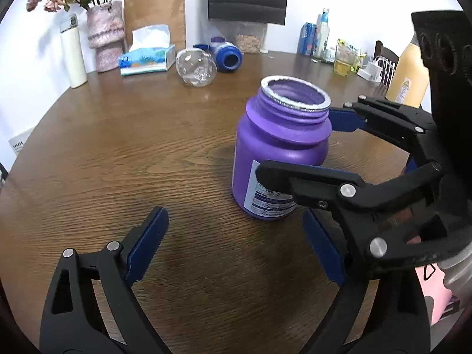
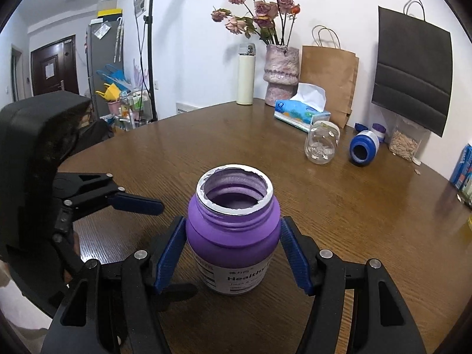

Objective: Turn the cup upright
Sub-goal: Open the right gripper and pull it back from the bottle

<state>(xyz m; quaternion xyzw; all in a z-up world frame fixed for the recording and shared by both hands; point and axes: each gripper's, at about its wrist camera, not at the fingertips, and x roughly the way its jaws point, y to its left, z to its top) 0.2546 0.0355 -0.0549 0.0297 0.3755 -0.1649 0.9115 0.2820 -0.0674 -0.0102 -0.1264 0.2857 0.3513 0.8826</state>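
Note:
A purple plastic jar with a white label stands upright on the round wooden table, its foil-rimmed mouth open and facing up. My right gripper has its blue pads on either side of the jar's body, close to it with slight gaps showing. The jar also shows in the left wrist view, with the right gripper around it from the right. My left gripper is open and empty, low over the table just in front of the jar.
At the back of the table lie a clear jar and a blue jar on their sides, beside a tissue box, a pink vase, a cream flask and paper bags. Bottles and a glass stand at the right.

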